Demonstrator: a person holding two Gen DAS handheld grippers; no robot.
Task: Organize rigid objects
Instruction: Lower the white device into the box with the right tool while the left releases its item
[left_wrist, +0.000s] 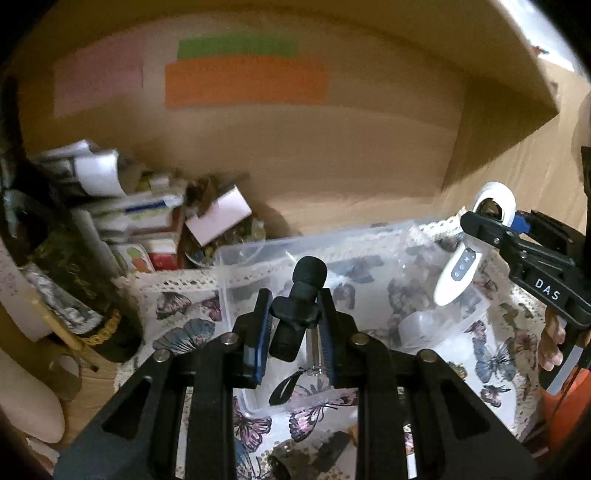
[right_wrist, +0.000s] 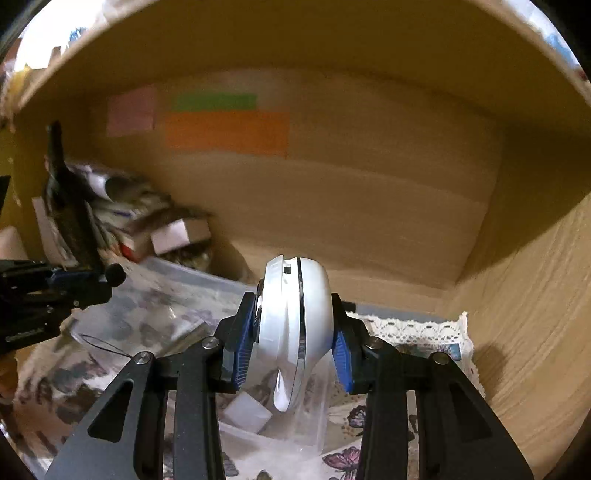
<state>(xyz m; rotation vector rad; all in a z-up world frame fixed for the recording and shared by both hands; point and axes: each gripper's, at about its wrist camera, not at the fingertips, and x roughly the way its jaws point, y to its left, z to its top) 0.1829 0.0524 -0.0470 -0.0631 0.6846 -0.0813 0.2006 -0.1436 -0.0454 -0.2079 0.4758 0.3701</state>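
— What's the left tool (left_wrist: 294, 317) got there?

— A small black gadget (left_wrist: 300, 306), matte plastic with a rounded foam-like knob on top and a stubby barrel below. The blue ribbed pads (left_wrist: 263, 332) are clamped on its middle, and a thin loop strap hangs under it. It's held up over the clear plastic bin (left_wrist: 258, 248).

— And the right tool (right_wrist: 295, 325)?

— Closed on a white device (right_wrist: 295, 317), glossy and smooth, with a fat rounded head and a chrome seam down the side. From the left wrist view you can see it (left_wrist: 463, 254) taper into a slim handle with small grey buttons, hanging down over the bin's right end (left_wrist: 476, 314). The right tool (left_wrist: 491, 229) comes in there from the right, black, with white lettering on its arm.

— What's under it all?

— A cloth (left_wrist: 184, 325) printed with butterflies, lace along its edge (right_wrist: 417, 326), spread on a wooden shelf inside a cabinet. The bin is thin, see-through, rectangular; something pale and blocky (right_wrist: 247, 411) lies in it, I can't tell what.

— The back wall?

— Plain wood grain, with flat paper patches stuck on it: pink (left_wrist: 98, 79), green (left_wrist: 236, 47) and orange (left_wrist: 245, 85).

— The left corner?

— A jumble of small cartons (left_wrist: 140, 218) and papers, blurred. A dark bottle (left_wrist: 74, 280) leans beside them.
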